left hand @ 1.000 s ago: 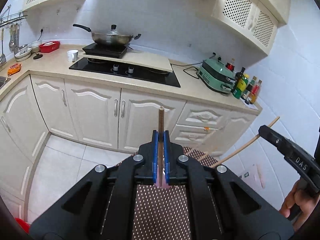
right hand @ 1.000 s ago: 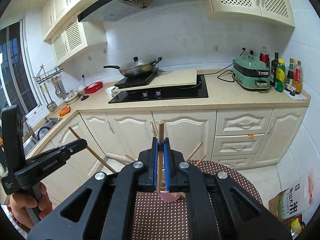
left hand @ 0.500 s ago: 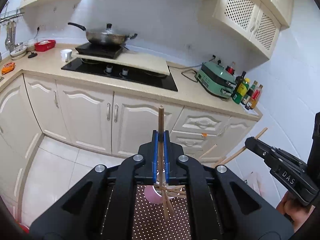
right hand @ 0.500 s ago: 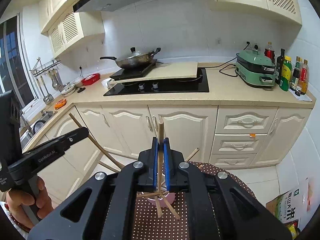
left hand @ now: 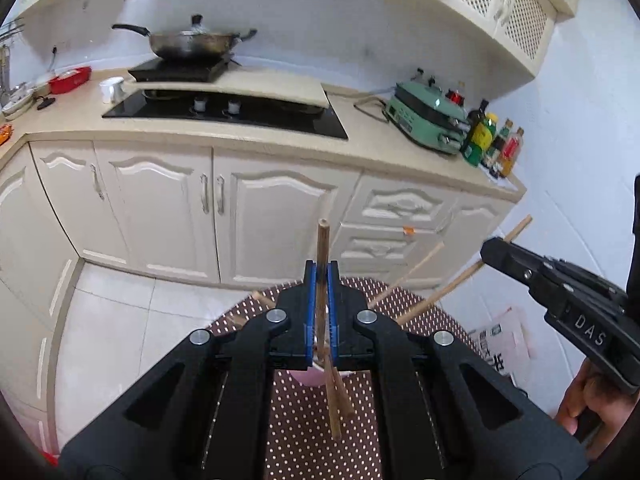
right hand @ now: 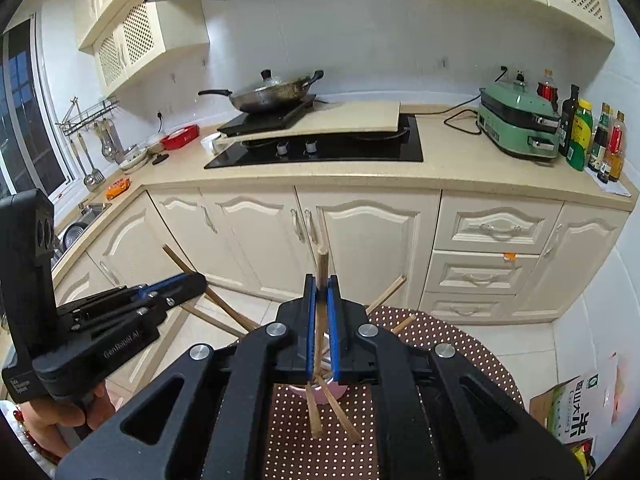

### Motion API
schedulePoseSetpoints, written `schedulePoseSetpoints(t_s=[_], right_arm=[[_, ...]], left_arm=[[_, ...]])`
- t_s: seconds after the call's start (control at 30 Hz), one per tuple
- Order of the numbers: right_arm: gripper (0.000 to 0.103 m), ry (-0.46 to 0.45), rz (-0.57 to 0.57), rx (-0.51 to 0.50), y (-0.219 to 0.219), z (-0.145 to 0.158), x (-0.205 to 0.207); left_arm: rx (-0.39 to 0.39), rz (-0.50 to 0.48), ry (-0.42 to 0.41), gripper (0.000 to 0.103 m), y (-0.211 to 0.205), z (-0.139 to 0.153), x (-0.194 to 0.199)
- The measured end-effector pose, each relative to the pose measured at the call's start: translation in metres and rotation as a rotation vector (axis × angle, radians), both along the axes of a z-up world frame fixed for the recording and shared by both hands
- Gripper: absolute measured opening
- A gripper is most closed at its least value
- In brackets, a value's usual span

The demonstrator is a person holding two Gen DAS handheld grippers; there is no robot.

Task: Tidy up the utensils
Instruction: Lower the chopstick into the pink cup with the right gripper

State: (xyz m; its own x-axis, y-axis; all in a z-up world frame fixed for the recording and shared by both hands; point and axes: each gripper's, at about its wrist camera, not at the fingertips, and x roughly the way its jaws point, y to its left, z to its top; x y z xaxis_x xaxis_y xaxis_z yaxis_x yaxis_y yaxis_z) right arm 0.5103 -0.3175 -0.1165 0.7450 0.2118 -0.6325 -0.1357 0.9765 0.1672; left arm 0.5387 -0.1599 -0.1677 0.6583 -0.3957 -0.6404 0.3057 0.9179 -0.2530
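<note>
Pink cup (right hand: 320,390): on dotted table (right hand: 460,344), under both claws; several chopsticks inside, fanning out
Left gripper (left hand: 321,276): clamped on chopstick (left hand: 322,240), tip toward 12 o'clock
Right gripper (right hand: 321,288): clamped on another chopstick (right hand: 322,266), tip toward 12 o'clock

both wrist views overlook shared dotted table (left hand: 312,432).

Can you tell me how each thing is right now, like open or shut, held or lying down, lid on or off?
Left gripper: jaws shut on a brown wooden chopstick, held upright.
Right gripper: jaws shut on a pale wooden chopstick, held upright.
Small pink cup: standing on the brown dotted round table, loose chopsticks around it.
Steel wok: on the cooker, lid on.
Cream cupboard doors: shut.
</note>
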Motion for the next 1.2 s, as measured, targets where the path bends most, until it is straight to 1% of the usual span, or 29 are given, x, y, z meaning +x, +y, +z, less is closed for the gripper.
schedulePoseSetpoints(t_s=[0.33, 0.57, 0.77, 0.87, 0.97, 1.0, 1.03, 1.07, 1.1, 1.2], right_arm=[[0.004, 0.089, 0.036, -0.022, 0.014, -0.023, 0.004], [0.004, 0.151, 0.058, -0.032, 0.020, -0.039, 0.007], [0.005, 0.179, 0.070, -0.040, 0.025, -0.048, 0.007], [0.005, 0.197, 0.069, -0.038, 0.026, -0.053, 0.008], [0.006, 0.214, 0.065, -0.017, 0.025, -0.057, 0.007], [0.007, 0.217, 0.059, -0.003, 0.023, -0.057, 0.007], [0.008, 0.218, 0.052, 0.010, 0.022, -0.057, 0.006], [0.008, 0.219, 0.048, 0.020, 0.021, -0.056, 0.005], [0.008, 0.216, 0.043, 0.026, 0.020, -0.055, 0.004], [0.011, 0.204, 0.031, 0.039, 0.019, -0.049, -0.003]], left_arm=[[0.044, -0.033, 0.103, 0.006, -0.006, -0.029, 0.002], [0.048, -0.024, 0.116, 0.006, -0.003, -0.033, 0.001], [0.048, -0.021, 0.127, 0.006, -0.002, -0.033, 0.001], [0.056, -0.008, 0.118, 0.007, 0.000, -0.031, -0.002], [0.070, 0.001, 0.116, 0.010, 0.000, -0.030, -0.005], [0.074, 0.007, 0.114, 0.016, 0.001, -0.029, -0.005], [0.077, 0.014, 0.110, 0.027, 0.002, -0.028, -0.007], [0.081, 0.027, 0.102, 0.034, 0.004, -0.027, -0.009], [0.081, 0.037, 0.093, 0.051, 0.005, -0.025, -0.011], [0.077, 0.042, 0.076, 0.051, 0.008, -0.019, -0.017]])
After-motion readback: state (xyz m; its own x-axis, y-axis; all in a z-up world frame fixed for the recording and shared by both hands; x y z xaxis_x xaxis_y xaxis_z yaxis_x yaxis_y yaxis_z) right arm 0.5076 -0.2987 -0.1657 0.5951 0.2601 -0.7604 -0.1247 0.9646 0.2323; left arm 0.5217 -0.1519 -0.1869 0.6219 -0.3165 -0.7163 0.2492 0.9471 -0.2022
